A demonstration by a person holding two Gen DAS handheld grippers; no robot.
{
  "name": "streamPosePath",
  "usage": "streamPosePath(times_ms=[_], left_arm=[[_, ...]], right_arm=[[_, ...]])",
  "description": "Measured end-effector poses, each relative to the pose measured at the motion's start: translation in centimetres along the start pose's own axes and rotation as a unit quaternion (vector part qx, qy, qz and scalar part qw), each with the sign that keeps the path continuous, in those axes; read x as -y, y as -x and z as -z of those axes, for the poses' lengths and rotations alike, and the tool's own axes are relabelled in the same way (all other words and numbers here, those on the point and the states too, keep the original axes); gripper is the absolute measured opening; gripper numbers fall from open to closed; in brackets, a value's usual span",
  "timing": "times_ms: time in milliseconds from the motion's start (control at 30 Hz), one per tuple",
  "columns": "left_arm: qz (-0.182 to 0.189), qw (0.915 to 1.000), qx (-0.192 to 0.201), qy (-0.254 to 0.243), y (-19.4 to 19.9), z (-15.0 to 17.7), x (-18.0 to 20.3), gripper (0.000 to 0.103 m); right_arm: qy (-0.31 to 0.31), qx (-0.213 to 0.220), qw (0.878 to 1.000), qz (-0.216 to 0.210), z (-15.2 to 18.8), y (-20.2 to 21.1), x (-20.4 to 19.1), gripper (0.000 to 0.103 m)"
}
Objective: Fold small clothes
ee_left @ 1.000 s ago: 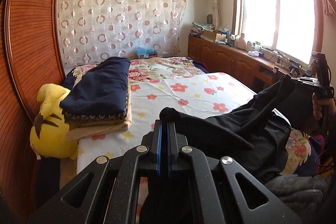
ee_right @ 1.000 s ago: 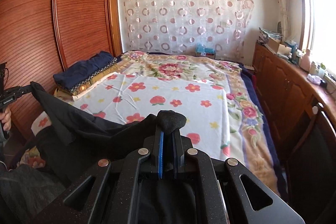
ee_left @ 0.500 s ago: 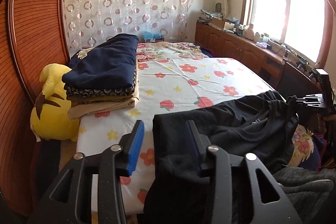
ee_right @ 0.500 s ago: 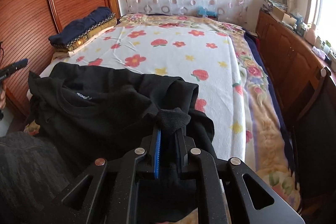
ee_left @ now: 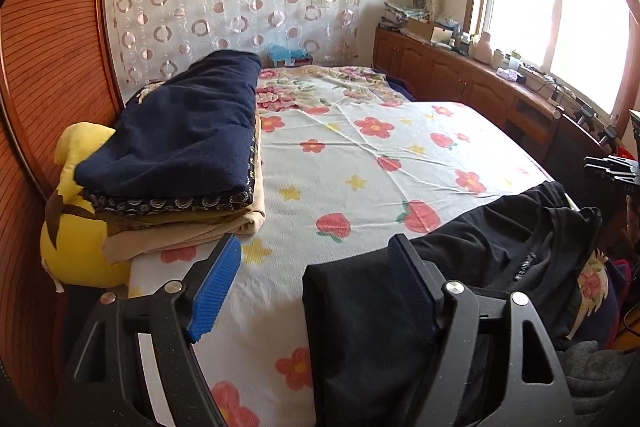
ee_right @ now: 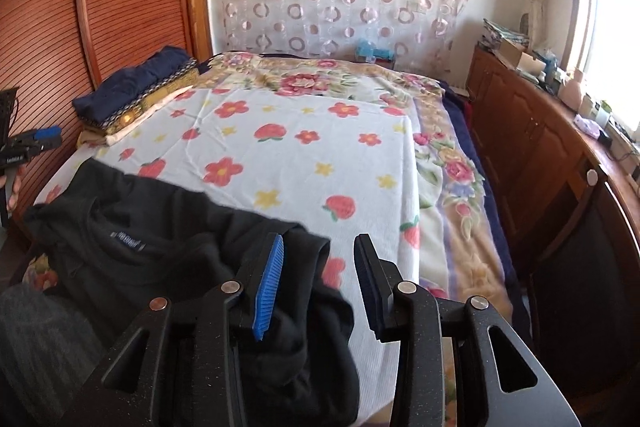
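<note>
Far left, a yellow plush toy [ee_left: 76,239] sits wedged against the wooden wardrobe [ee_left: 48,75], and beside it a stack of folded blankets [ee_left: 180,163] rests on the floral bedsheet [ee_left: 360,155], navy layer on top. Moving right, the left gripper [ee_left: 316,275] has just been opening: its 2 jaws stand wide apart, blue pad clear on the left side, pressing nothing. The black garment [ee_left: 480,251] lies crumpled on the near edge of the bed, one corner draped against the inner face of that gripper's right jaw, the neck label showing further right. Over in the right wrist view, the same black garment [ee_right: 168,259] spreads across the near left corner of the sheet. The right gripper [ee_right: 320,267] has also just been opening, jaws parted; a fold of cloth sits by its blue pad, loose, not pinched. Right again, a wooden cabinet [ee_right: 532,147] runs under the window.
</note>
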State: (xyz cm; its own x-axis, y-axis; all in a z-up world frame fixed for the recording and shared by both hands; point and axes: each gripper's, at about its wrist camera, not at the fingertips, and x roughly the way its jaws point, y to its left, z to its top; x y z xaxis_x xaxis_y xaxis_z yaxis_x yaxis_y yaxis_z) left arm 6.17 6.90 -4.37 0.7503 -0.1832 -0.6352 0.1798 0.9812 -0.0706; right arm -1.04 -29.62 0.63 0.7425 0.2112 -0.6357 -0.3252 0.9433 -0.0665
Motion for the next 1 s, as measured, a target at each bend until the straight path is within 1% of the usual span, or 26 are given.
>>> streamPosePath(times_ms=[100, 233, 333, 400, 433, 500, 567, 600, 667, 700, 800, 867, 967, 1000], left_arm=[[0.006, 0.9998, -0.021, 0.003, -2.1, 0.2, -0.1, 0.077], [0.007, 0.9986, -0.053, 0.004, -4.6, 1.3, -0.1, 0.077], [0.019, 0.9975, -0.067, 0.011, -5.6, 2.0, 0.0, 0.077], [0.02, 0.9973, -0.07, 0.011, -5.8, 2.3, 0.1, 0.077], [0.02, 0.9973, -0.07, 0.012, -5.9, 2.5, 0.1, 0.077], [0.019, 0.9973, -0.07, 0.012, -5.8, 2.7, 0.2, 0.077], [0.014, 0.9975, -0.067, 0.013, -5.8, 2.9, 0.1, 0.077], [0.015, 0.9975, -0.067, 0.016, -5.9, 3.0, 0.0, 0.077], [0.019, 0.9974, -0.067, 0.02, -5.8, 3.1, -0.1, 0.077], [0.017, 0.9975, -0.066, 0.019, -5.8, 3.1, 0.0, 0.077], [0.015, 0.9976, -0.066, 0.014, -5.5, 3.0, 0.1, 0.077], [0.018, 0.9975, -0.067, 0.018, -5.5, 3.0, -0.1, 0.077], [0.017, 0.9974, -0.068, 0.017, -5.5, 3.1, -0.1, 0.077], [0.017, 0.9974, -0.068, 0.016, -5.5, 3.0, 0.0, 0.077]], right_arm=[[-0.008, -0.016, 1.0, -0.005, 0.0, -3.1, 0.3, 0.038], [-0.033, -0.047, 0.998, -0.037, 0.7, -6.6, 0.6, 0.038], [-0.042, -0.056, 0.996, -0.052, 1.0, -8.0, 0.2, 0.028], [-0.049, -0.048, 0.996, -0.057, 1.3, -8.0, 0.0, 0.019], [-0.051, -0.044, 0.996, -0.057, 1.2, -7.7, 0.1, 0.009], [-0.052, -0.029, 0.996, -0.067, 1.3, -6.9, 0.0, 0.005], [-0.051, -0.006, 0.997, -0.06, 1.3, -5.9, 0.8, 0.004], [-0.057, 0.011, 0.998, -0.038, 1.4, -4.9, 1.1, 0.004], [-0.074, 0.027, 0.997, 0.006, 2.0, -3.8, 2.2, 0.004], [-0.086, 0.029, 0.996, 0.017, 2.2, -3.5, 2.8, 0.004], [-0.093, 0.012, 0.995, 0.019, 3.1, -4.4, 3.5, 0.004], [-0.097, 0.005, 0.995, 0.008, 3.5, -4.9, 3.5, 0.004], [-0.092, 0.011, 0.996, 0.007, 3.6, -4.7, 3.2, 0.004], [-0.089, 0.011, 0.996, 0.003, 3.7, -4.7, 3.2, 0.008]])
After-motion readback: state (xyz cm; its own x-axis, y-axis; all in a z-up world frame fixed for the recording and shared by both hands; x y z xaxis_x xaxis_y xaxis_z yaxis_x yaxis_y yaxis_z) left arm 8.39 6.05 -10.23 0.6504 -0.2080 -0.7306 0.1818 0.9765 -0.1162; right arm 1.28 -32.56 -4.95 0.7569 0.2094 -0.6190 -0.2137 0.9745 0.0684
